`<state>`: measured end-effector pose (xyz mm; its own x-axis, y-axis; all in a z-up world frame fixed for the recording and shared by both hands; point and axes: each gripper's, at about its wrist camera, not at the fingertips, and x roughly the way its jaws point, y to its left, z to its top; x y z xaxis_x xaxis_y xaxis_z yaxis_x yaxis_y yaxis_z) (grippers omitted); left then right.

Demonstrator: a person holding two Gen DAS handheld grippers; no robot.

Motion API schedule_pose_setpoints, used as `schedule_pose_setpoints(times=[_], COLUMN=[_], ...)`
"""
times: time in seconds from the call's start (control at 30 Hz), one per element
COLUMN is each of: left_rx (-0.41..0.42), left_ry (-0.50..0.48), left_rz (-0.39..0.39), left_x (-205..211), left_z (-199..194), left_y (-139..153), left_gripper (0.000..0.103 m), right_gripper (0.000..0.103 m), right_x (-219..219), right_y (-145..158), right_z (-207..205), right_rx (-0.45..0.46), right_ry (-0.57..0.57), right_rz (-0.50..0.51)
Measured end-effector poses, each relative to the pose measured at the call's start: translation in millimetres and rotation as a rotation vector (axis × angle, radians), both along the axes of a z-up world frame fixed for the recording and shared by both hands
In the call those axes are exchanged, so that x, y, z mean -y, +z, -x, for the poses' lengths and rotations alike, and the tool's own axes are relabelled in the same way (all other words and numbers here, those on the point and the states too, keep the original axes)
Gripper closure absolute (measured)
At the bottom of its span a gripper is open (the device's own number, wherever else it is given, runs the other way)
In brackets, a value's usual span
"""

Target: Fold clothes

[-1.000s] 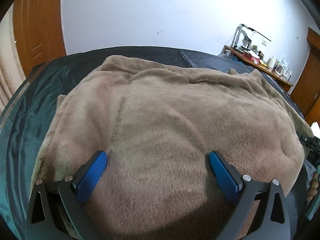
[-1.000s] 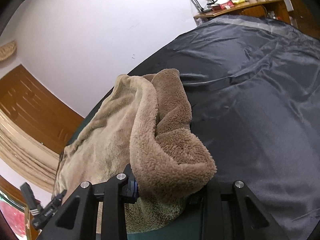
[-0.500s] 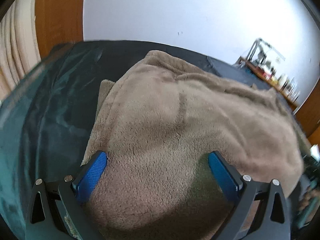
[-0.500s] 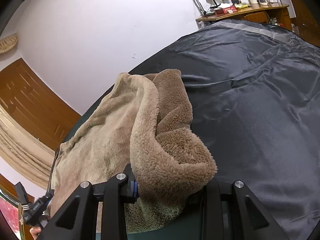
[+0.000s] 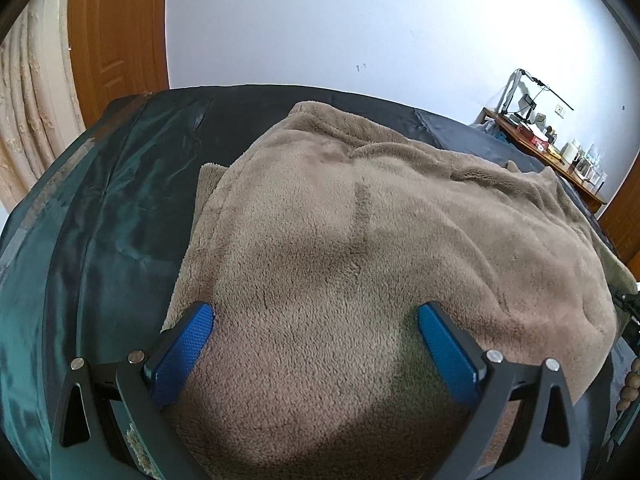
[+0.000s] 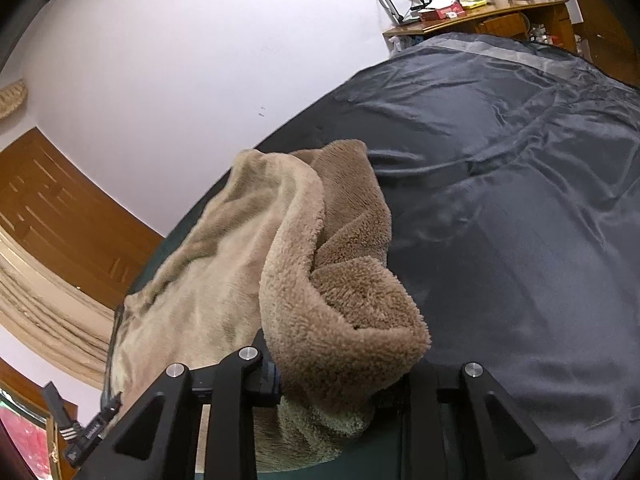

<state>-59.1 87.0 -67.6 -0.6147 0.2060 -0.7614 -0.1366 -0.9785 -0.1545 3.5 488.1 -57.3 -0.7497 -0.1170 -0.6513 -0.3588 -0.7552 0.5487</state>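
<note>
Left wrist view: dark satin sheet (image 5: 100,240) covers the bed, white wall (image 5: 320,20) behind, wooden door (image 5: 116,28) at 11 o'clock, cluttered worktop (image 5: 552,148) at 2 o'clock. Brown fleece garment (image 5: 360,260) lies spread on the sheet; bare sheet runs from 9 to 11 o'clock. Left gripper (image 5: 316,328) jaws wide apart over the fleece. Right wrist view: right gripper (image 6: 332,384) jaws clamped on a bunched fleece edge; open sheet from 12 to 4 o'clock.
</note>
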Motion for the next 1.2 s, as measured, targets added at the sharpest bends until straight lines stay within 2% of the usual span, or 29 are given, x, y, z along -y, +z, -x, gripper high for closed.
schedule_pose_setpoints(times=[0.23, 0.47, 0.7, 0.87, 1.13, 1.2], left_rx=[0.021, 0.059, 0.054, 0.056, 0.089, 0.098], left_ry=[-0.005, -0.081, -0.116, -0.096, -0.004, 0.019], left_rz=[-0.039, -0.087, -0.206, -0.283, -0.374, -0.397], left_x=[7, 22, 53, 81, 114, 123], left_z=[1, 1, -2, 4, 7, 7], left_y=[4, 11, 26, 22, 10, 7], left_gripper=[0.001, 0.001, 0.001, 0.001, 0.001, 0.001], right_gripper=[0.079, 0.079, 0.079, 0.079, 0.079, 0.079], right_x=[18, 37, 71, 110, 193, 218], right_y=[32, 59, 79, 99, 122, 117], right_z=[7, 18, 37, 56, 79, 84], right_rx=[-0.091, -0.190, -0.279, -0.322, -0.368, -0.354], right_ry=[0.036, 0.086, 0.161, 0.227, 0.355, 0.401], right_rz=[0.005, 0.116, 0.223, 0.200, 0.162, 0.138])
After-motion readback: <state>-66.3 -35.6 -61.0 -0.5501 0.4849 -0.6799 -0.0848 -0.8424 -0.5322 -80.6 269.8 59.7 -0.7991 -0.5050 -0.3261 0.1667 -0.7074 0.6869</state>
